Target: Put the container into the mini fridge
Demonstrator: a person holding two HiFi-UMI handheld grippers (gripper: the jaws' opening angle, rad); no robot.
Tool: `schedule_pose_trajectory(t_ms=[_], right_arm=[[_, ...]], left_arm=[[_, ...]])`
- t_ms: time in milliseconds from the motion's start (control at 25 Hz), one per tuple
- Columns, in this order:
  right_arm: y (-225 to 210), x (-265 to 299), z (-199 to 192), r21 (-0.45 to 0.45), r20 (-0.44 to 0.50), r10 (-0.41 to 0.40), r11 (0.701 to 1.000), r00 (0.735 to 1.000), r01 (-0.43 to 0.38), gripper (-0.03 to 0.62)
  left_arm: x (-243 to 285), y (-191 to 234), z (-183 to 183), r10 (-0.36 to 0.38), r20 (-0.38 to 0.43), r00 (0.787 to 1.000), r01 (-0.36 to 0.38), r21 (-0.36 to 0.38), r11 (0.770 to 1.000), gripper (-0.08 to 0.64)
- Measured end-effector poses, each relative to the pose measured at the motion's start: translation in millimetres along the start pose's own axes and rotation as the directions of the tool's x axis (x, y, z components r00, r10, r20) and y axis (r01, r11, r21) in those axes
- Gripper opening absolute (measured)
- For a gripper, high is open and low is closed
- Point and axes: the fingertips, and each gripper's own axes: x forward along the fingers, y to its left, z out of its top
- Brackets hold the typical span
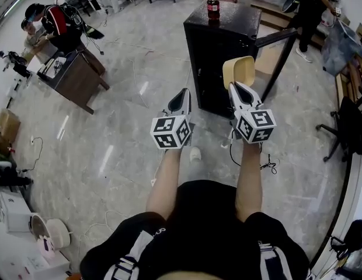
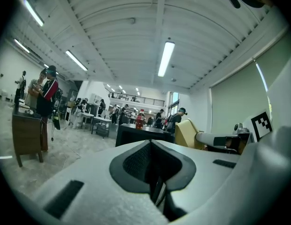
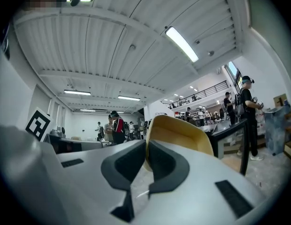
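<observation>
A tan, tray-like container (image 1: 239, 70) (image 3: 180, 134) is pinched by its rim in my right gripper (image 1: 238, 86) (image 3: 146, 154), held in the air in front of the black mini fridge (image 1: 219, 57). The fridge door (image 1: 277, 51) stands open to the right. A red-capped bottle (image 1: 213, 6) (image 2: 140, 119) stands on the fridge top. My left gripper (image 1: 182, 101) (image 2: 151, 165) is shut with nothing in it, level with the right one and to its left. In the left gripper view the container (image 2: 185, 134) shows to the right, beside the fridge (image 2: 136, 135).
A brown desk (image 1: 76, 77) with people at it stands at the far left. A person (image 1: 309, 10) stands beyond the fridge door at the far right. An office chair (image 1: 347, 127) is at the right edge. A cable (image 1: 251, 156) lies on the floor by my right arm.
</observation>
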Motion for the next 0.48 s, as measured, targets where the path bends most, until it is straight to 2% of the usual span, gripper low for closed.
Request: schedule_pose_trajectory(t_ms=[240,480], right_arm=[[-21.4,45.0,-7.6,-0.010,-0.039,-0.008,1.000,0.999,0.008,0.023],[-33.6,111.2,-25.5,-0.015,-0.077,-0.011,1.000,0.997,0.010,0.023]], left_arm=[[53.4,12.7,-2.5,-0.043,0.003,0.999,0.043,-0.035,0.998,0.011],[108.9,73.5,-7.1,-0.031,-0.032,0.999,0.028,-0.087,0.996,0.011]])
